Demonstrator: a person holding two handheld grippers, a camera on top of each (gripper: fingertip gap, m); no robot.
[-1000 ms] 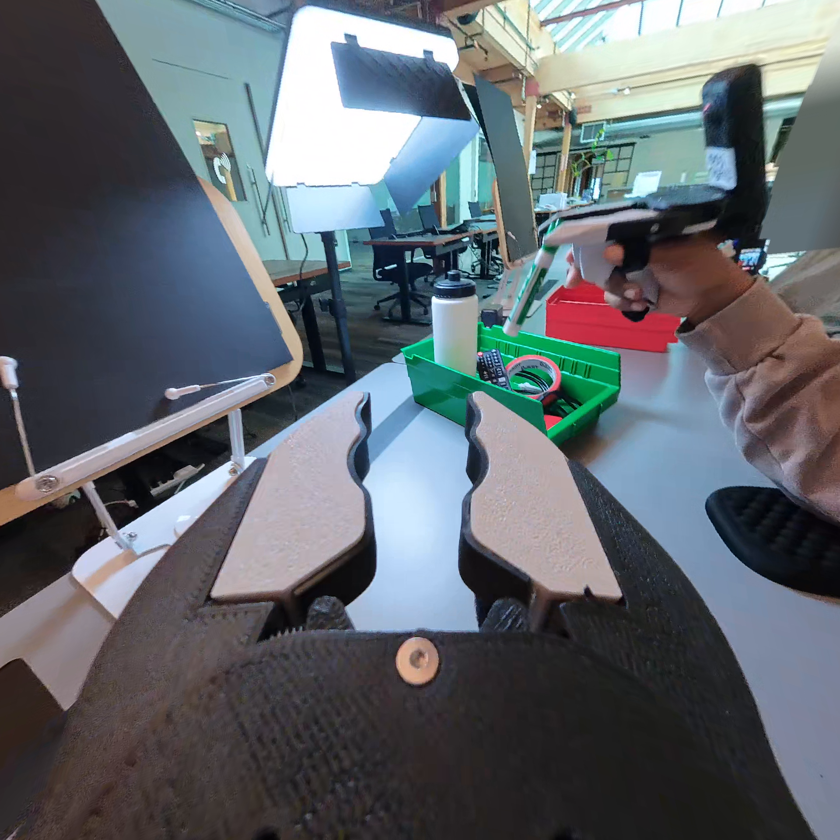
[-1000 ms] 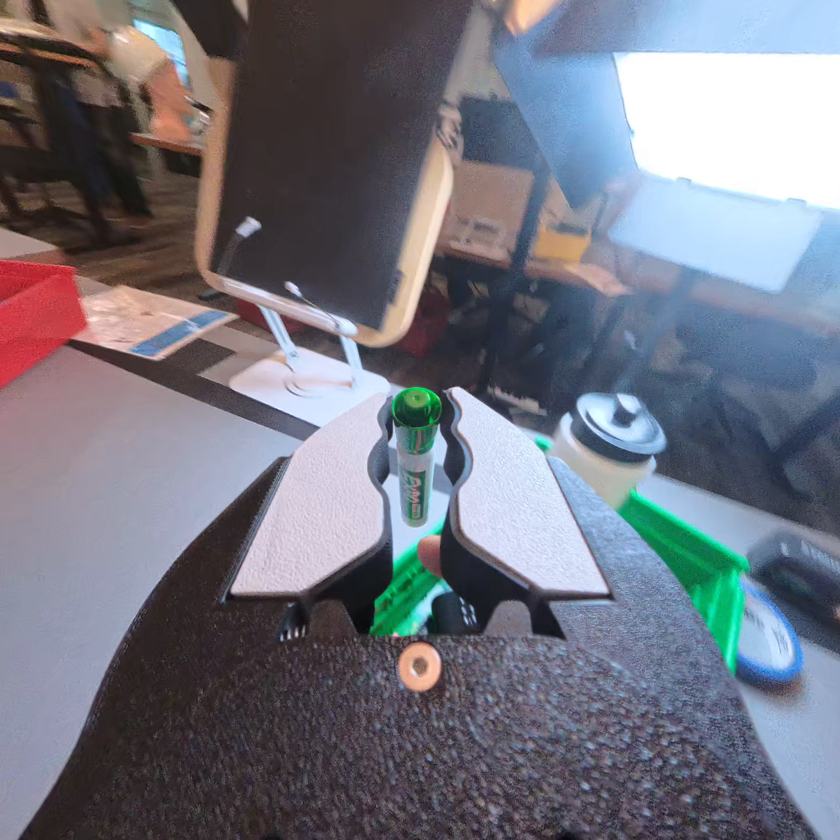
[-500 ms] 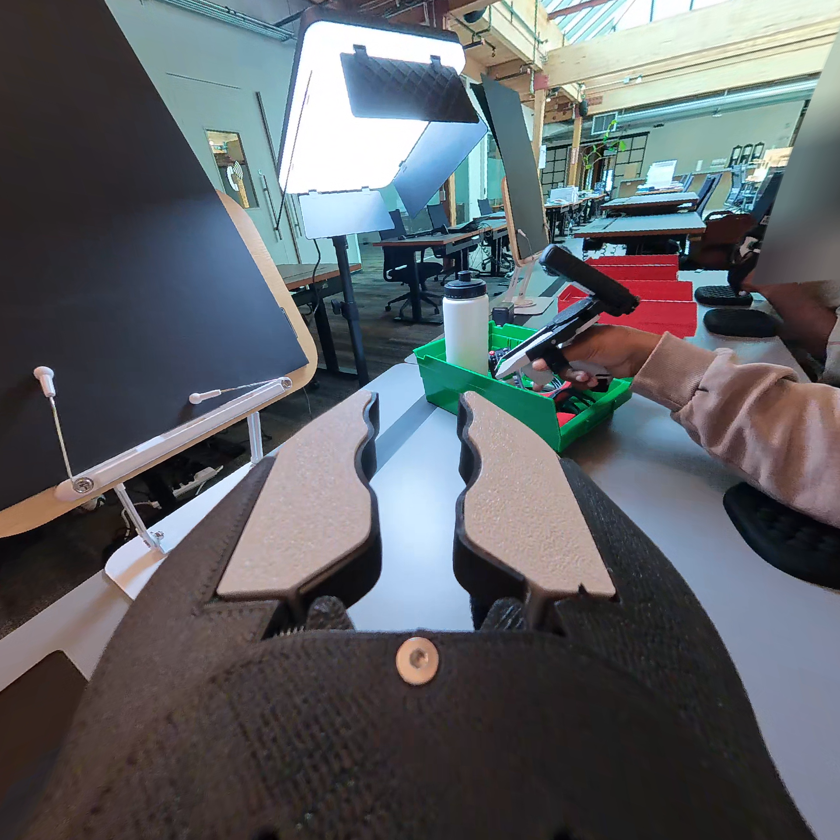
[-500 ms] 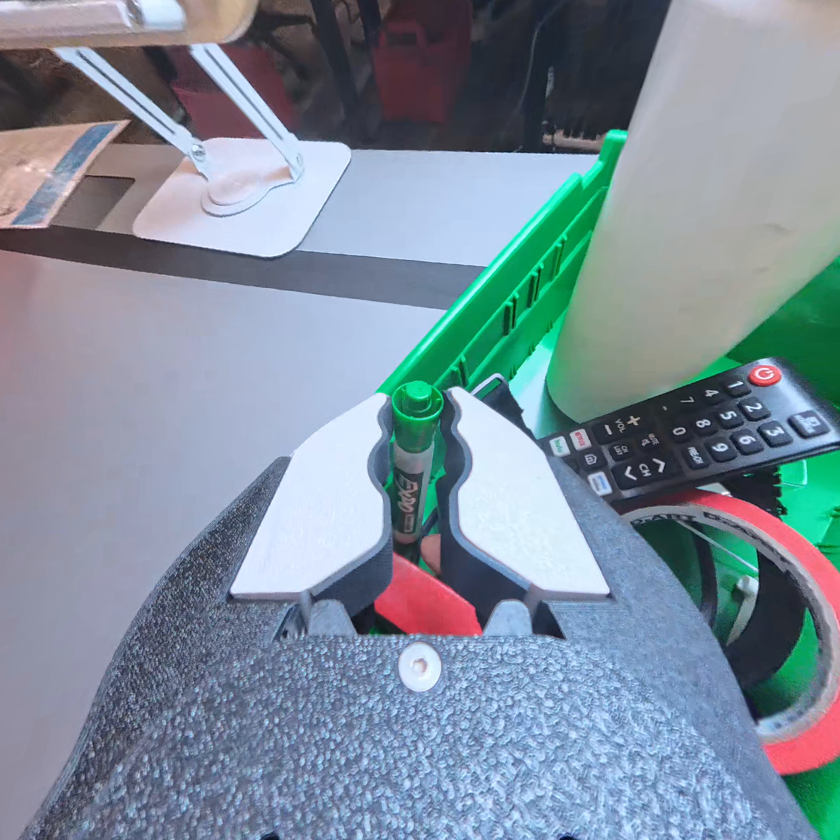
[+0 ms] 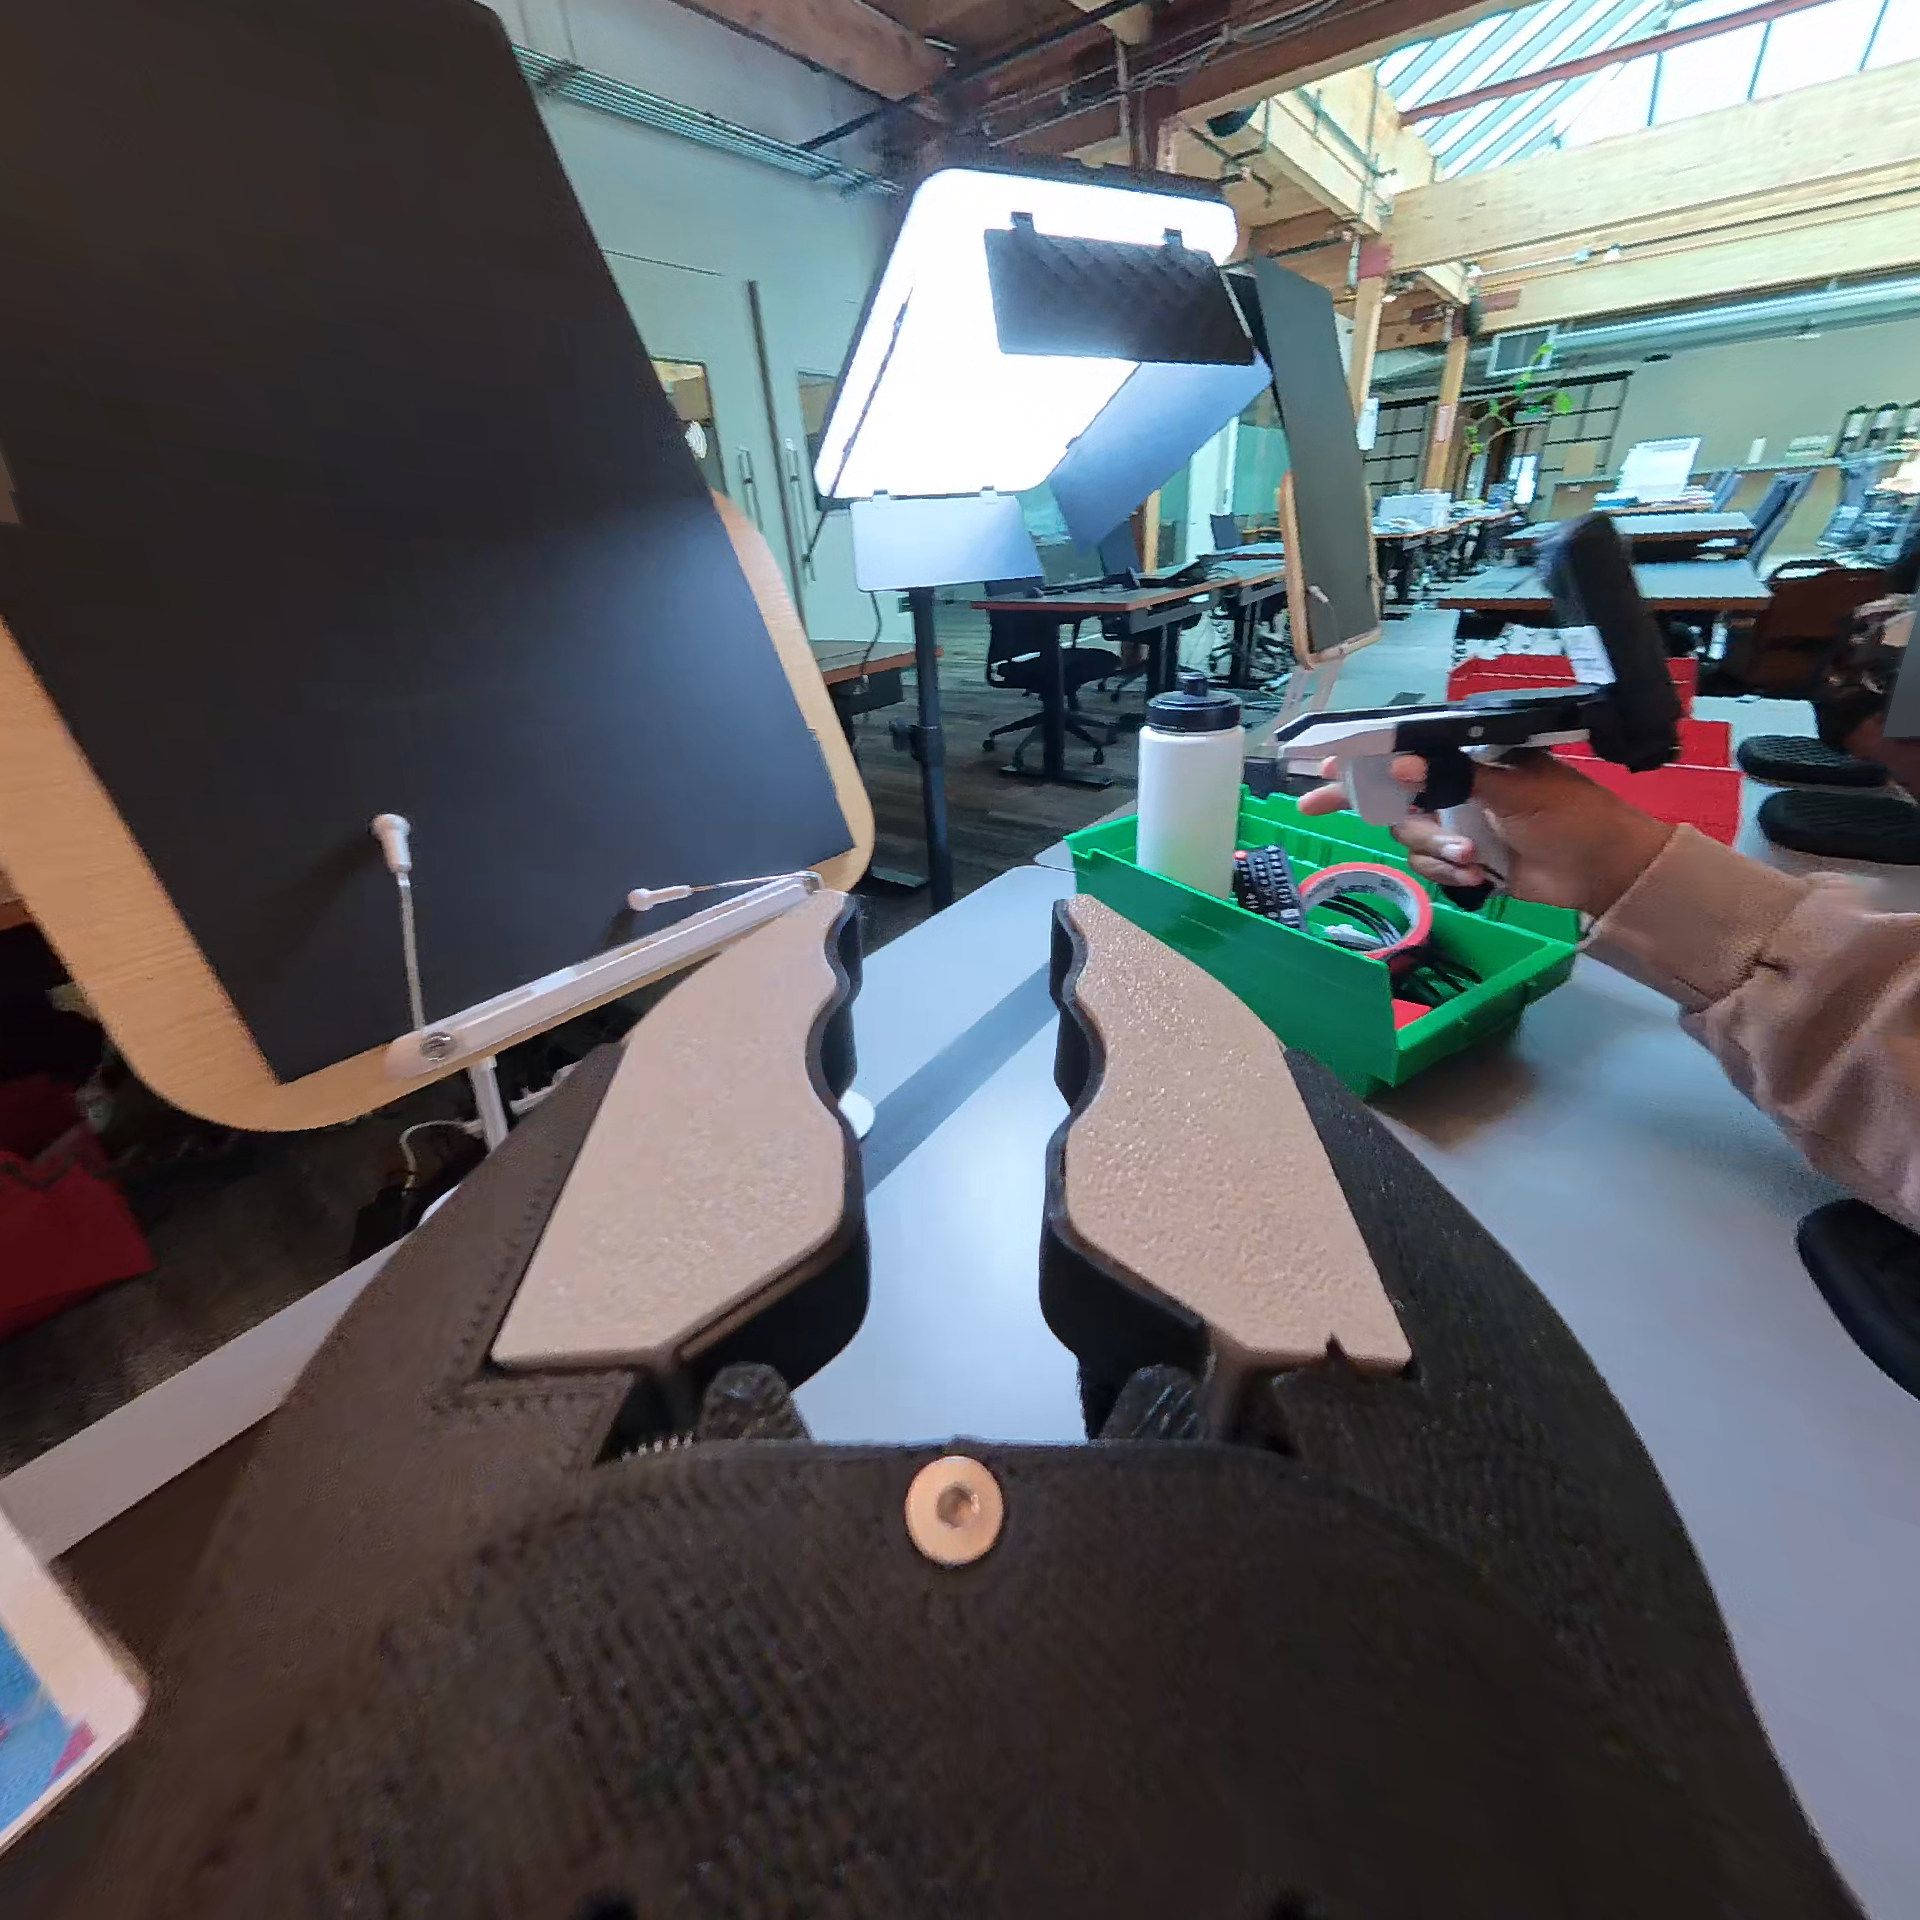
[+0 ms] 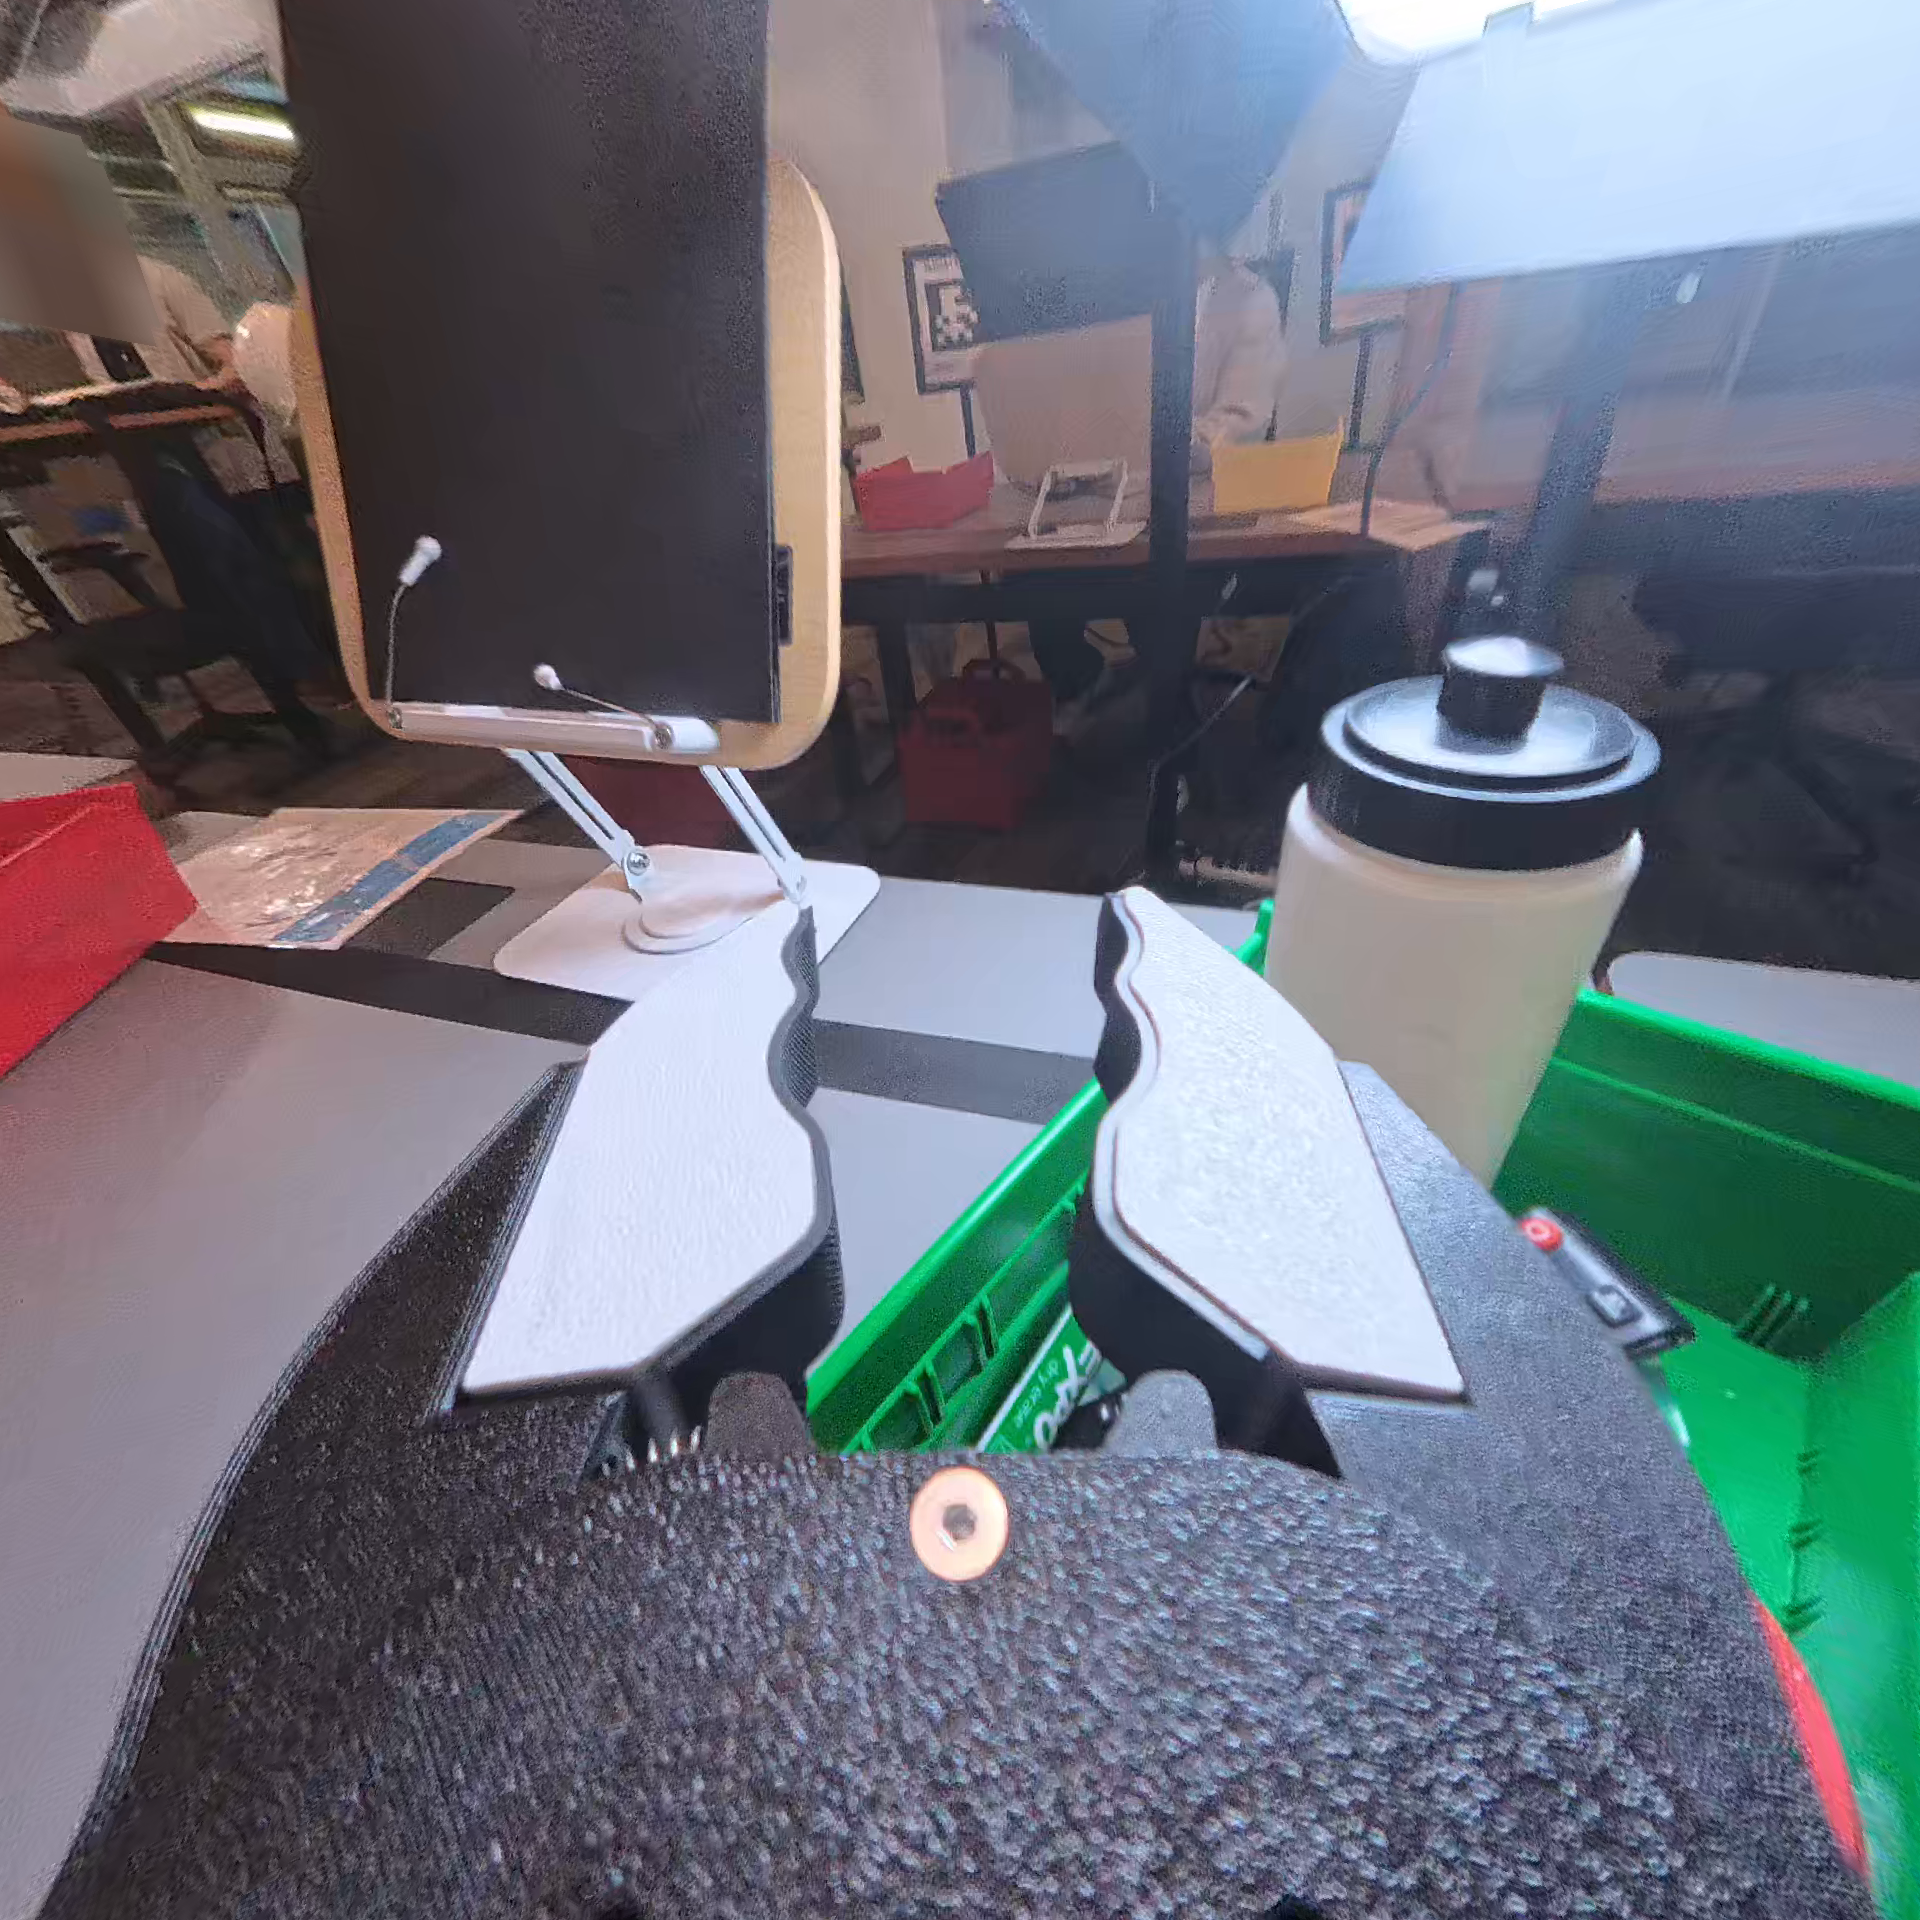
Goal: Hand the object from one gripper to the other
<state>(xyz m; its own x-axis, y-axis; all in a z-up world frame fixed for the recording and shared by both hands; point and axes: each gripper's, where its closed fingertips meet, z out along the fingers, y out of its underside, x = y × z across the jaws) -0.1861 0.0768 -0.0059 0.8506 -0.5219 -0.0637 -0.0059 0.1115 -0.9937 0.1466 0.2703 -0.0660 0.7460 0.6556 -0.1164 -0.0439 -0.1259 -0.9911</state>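
Note:
My left gripper (image 5: 951, 925) is open and empty, low over the grey table (image 5: 1558, 1195). My right gripper (image 6: 956, 925) is open and empty above the near wall of the green bin (image 6: 1714, 1122). In the left wrist view it (image 5: 1288, 740) hovers above the bin (image 5: 1247, 956), held by a hand. The green marker (image 6: 1049, 1392) lies in the bin below my right fingers; only part of its white barrel shows between them.
The bin holds a white bottle (image 5: 1190, 800), a black remote (image 5: 1270, 883) and a red tape roll (image 5: 1366, 904). A black board on a white stand (image 5: 364, 571) stands at the left table edge. Red bins (image 5: 1704, 758) sit behind. A black pad (image 5: 1860, 1299) lies at right.
My right gripper carried the green marker down into the green bin, opened, and the marker left its grasp; the gripper then rose. My left gripper stayed open and hardly moved.

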